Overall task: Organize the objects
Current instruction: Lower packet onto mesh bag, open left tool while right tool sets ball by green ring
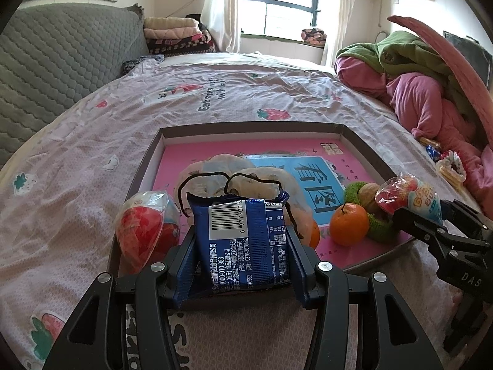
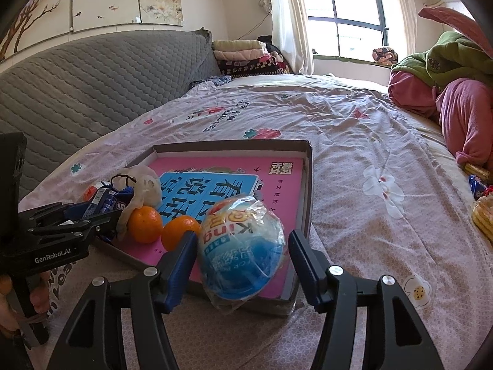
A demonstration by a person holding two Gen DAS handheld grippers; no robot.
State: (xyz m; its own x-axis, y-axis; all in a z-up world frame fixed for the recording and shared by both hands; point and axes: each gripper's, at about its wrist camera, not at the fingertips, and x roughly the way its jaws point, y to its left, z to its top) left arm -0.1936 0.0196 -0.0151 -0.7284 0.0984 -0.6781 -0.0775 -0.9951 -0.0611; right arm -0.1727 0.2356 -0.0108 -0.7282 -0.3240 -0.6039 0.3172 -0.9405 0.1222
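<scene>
A shallow cardboard box [image 1: 246, 129] with a pink book inside lies on the bed; it also shows in the right wrist view [image 2: 303, 185]. My left gripper [image 1: 243, 246] is shut on a blue snack packet [image 1: 243, 240] at the box's near edge. My right gripper [image 2: 243, 252] stands open around a blue-and-red wrapped ball [image 2: 242, 249], which rests on the box's near corner. The pads stand apart from it. In the box lie a red wrapped ball [image 1: 144, 231], two oranges [image 2: 144, 225] [image 2: 178, 231], a white face mask [image 1: 234, 178] and a green crocheted ring [image 1: 379, 228].
More snacks [image 2: 483, 212] lie at the bed's right edge by a pile of pink and green clothes [image 1: 425, 92]. A grey quilted headboard [image 2: 92, 83] rises on the left. The sheet [image 1: 215, 92] beyond the box is open.
</scene>
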